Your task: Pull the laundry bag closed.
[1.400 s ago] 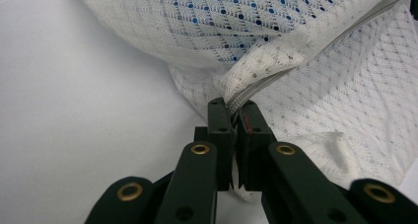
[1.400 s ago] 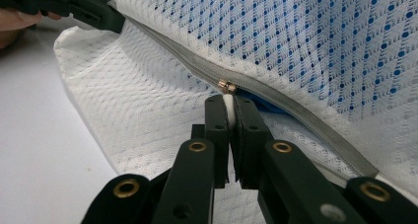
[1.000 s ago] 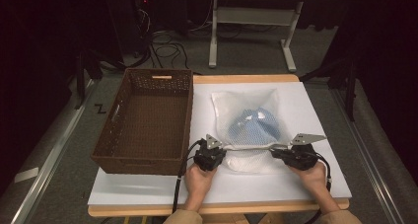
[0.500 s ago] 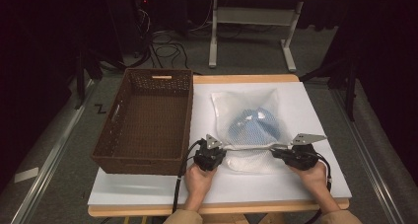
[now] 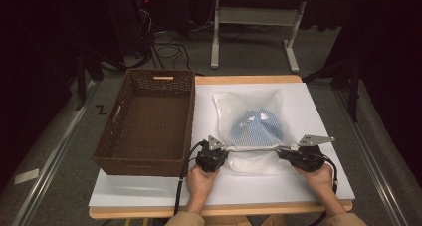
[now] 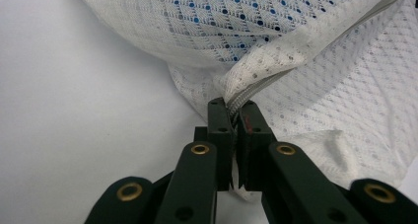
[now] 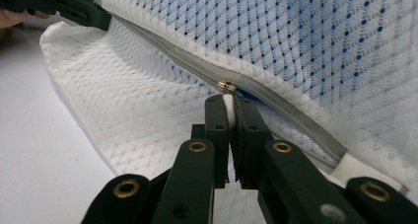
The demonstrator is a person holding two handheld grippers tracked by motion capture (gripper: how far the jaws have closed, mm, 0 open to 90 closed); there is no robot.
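Your left tool [image 6: 235, 116] is clamped on the zipper end of the white mesh bag [image 5: 249, 117], and your right tool [image 7: 229, 108] pinches the white zipper pull [image 7: 227, 101]. The bag lies on the counter [image 5: 328, 116], right of the brown basket [image 5: 149, 117].

Nothing shows as changed between the earlier high views and now. The left tongs [image 5: 222, 152] and right tongs [image 5: 281, 154] sit at the same spots on the near edge of the mesh bag [image 5: 251, 124], and the bag's outline on the bench [image 5: 318, 111] looks no different.
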